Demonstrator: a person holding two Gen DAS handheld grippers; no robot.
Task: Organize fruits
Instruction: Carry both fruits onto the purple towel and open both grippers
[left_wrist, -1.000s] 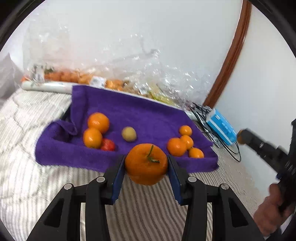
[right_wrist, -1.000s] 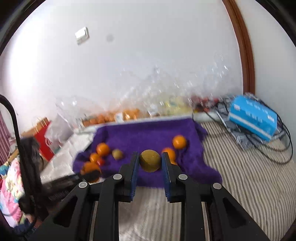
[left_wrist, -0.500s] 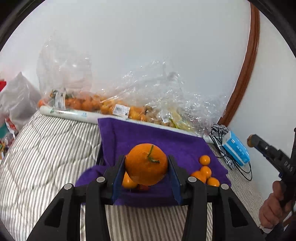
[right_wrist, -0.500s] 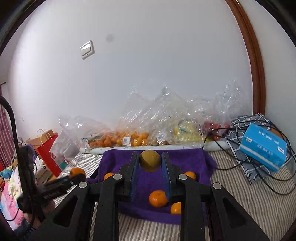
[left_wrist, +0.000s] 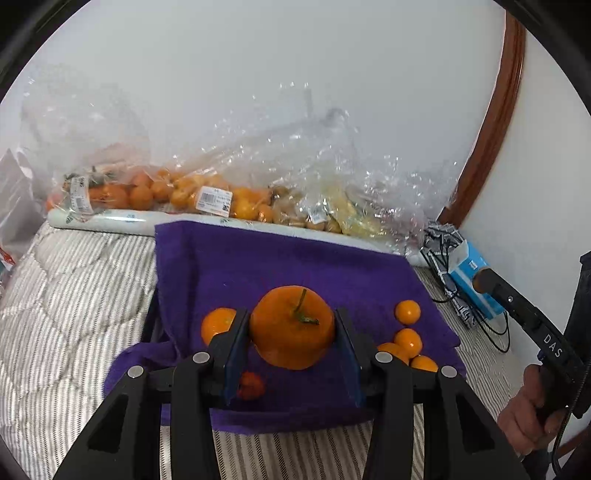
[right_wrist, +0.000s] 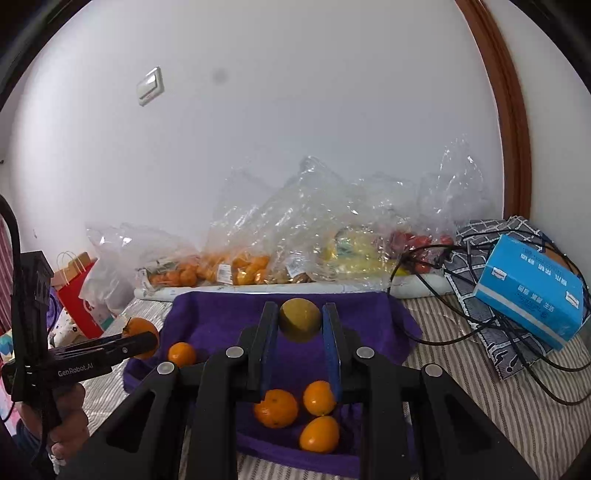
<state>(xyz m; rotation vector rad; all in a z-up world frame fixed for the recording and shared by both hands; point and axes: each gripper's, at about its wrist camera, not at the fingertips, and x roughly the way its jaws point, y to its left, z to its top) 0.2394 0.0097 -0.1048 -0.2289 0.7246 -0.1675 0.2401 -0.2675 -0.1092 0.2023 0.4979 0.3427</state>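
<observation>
My left gripper (left_wrist: 291, 328) is shut on a large orange with a green stem (left_wrist: 292, 326), held above the purple towel (left_wrist: 280, 258). My right gripper (right_wrist: 300, 320) is shut on a yellow-green round fruit (right_wrist: 300, 319), also above the towel (right_wrist: 221, 310). On the towel lie several small oranges (left_wrist: 407, 312) at the right, one orange (left_wrist: 216, 325) at the left and a small red fruit (left_wrist: 250, 386). In the right wrist view three oranges (right_wrist: 276, 408) lie under my fingers. The left gripper and its orange (right_wrist: 140, 338) show at the left there.
Clear plastic bags of oranges and other fruit (left_wrist: 207, 195) line the wall behind the towel. A blue tissue box (right_wrist: 528, 291) with black cables (right_wrist: 480, 332) lies at the right. Red paper bag (right_wrist: 75, 291) at the left. Striped bedding (left_wrist: 66, 295) surrounds the towel.
Both grippers kept their fruit and rose away from the towel, then the left one dipped closer again. The right gripper now sits higher, over the three oranges.
</observation>
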